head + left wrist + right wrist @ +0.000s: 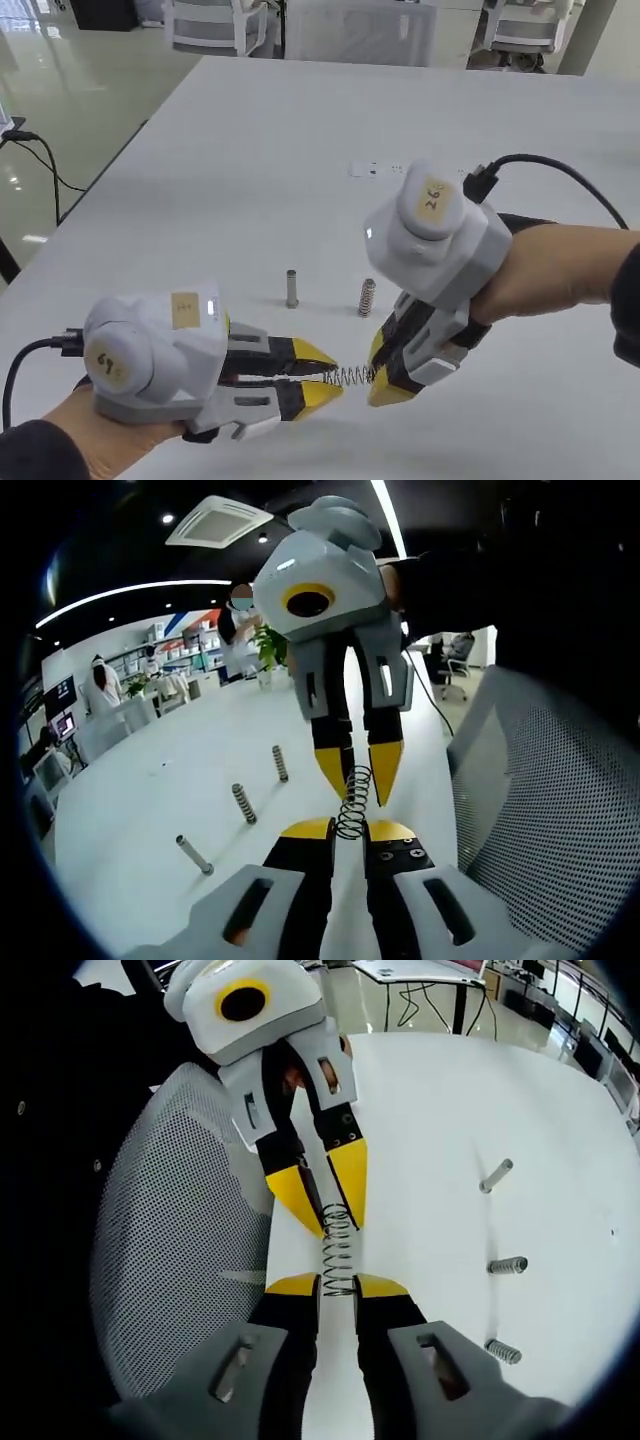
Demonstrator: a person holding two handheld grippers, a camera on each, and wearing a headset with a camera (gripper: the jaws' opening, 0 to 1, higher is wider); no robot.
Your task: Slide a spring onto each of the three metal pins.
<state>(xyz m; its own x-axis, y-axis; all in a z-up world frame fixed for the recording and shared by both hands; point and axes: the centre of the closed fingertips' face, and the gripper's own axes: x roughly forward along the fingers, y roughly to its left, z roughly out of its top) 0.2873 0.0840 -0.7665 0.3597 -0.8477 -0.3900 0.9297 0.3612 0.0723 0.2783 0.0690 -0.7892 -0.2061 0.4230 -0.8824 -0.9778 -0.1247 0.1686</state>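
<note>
A small coil spring [350,376] hangs stretched between my two grippers just above the white table [250,180]. My left gripper [325,378] is shut on one end of it, and my right gripper [380,385] is shut on the other. In the left gripper view the spring [352,805] rises from my own jaws to the right gripper's tips. Behind them stand a bare metal pin [292,288] and a pin wearing a spring [367,297]. The right gripper view shows the bare pin [495,1175] and two spring-covered pins [508,1265] [503,1352].
A grey mesh chair back [170,1260] stands close behind the table's near edge. A small white part [375,168] lies farther out on the table. Office chairs [215,25] line the far end, and a black cable [40,160] runs over the floor at left.
</note>
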